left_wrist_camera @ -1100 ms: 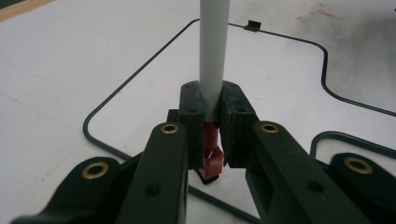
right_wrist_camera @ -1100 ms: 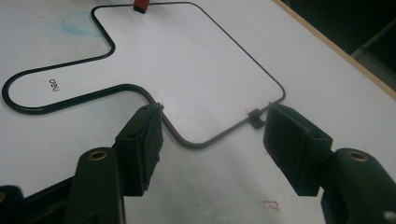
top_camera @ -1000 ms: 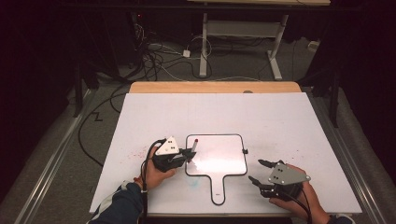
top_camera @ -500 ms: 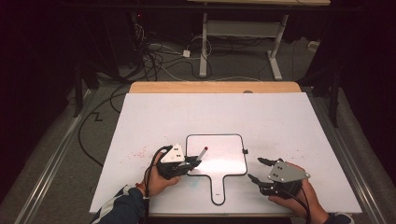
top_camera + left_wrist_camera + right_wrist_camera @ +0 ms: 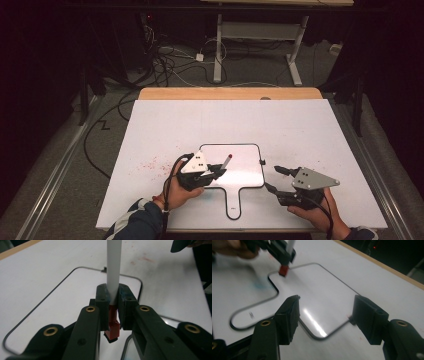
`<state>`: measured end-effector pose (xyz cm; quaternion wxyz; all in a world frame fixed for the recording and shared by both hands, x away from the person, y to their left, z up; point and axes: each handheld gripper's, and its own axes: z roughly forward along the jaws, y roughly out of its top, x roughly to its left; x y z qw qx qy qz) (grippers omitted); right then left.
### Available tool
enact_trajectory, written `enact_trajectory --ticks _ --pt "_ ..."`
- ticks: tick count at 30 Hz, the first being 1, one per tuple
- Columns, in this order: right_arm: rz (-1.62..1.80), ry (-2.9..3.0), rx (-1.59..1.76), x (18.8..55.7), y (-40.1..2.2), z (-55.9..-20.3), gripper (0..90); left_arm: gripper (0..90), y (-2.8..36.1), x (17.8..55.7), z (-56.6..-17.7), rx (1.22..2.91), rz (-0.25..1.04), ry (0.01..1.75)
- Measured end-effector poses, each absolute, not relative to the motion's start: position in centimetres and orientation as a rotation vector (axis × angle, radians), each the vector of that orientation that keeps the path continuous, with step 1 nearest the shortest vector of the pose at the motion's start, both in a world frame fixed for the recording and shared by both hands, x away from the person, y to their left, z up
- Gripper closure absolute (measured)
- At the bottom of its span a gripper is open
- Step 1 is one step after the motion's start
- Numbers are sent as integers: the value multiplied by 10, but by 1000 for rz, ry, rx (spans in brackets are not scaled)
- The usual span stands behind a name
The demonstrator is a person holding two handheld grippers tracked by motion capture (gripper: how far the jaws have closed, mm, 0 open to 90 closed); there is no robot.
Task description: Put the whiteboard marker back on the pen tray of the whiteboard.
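While the left gripper (image 5: 113, 312) clamps the marker (image 5: 113, 270) near its red end, just above the board (image 5: 245, 167), the right gripper (image 5: 325, 315) waits wide beside it. The marker looks light, stiff and slick; a mid-barrel hold seems surest.

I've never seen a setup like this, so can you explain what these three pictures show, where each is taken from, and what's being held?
A person sits at a white table with a hand-held two-jaw tool in each hand. The high view looks down from above; the two gripper views come from cameras riding on each tool. On the table lies a small white paddle-shaped board with a black rim. The left gripper is clamped on a white marker with a red end, held over the board. The right gripper is open with nothing between its jaws, just right of the board.
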<state>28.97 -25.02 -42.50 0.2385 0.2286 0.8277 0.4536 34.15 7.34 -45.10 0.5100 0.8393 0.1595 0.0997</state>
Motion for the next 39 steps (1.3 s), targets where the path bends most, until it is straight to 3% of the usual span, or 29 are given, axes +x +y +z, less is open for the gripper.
enact_trajectory --ticks 7,13,17,19,22,25,29,32,35,39 --pt "1402 2246 625 296 -236 -407 420 783 36 339 -444 1999 195 318" --pt "1458 2248 617 297 -222 -399 498 782 14 336 -441 1973 154 270" --pt "1479 2232 618 296 -219 -396 596 782 6 334 -442 1972 127 250" --pt "1499 2217 615 295 -219 -394 704 781 4 333 -442 1969 123 243" --pt "1517 2215 628 296 -221 -393 797 780 3 332 -443 1963 112 244" --pt "1534 2227 646 298 -221 -392 808 775 1 333 -443 1963 112 244" --pt "1551 2217 705 302 -222 -388 809 642 2 331 -441 1967 166 269" --pt "1556 2205 776 306 -229 -384 809 453 11 326 -436 1991 288 310" --pt "1520 2206 833 309 -236 -381 809 330 33 320 -432 1999 402 340" --pt "1446 2252 939 317 -242 -377 809 250 75 312 -430 2007 535 429"
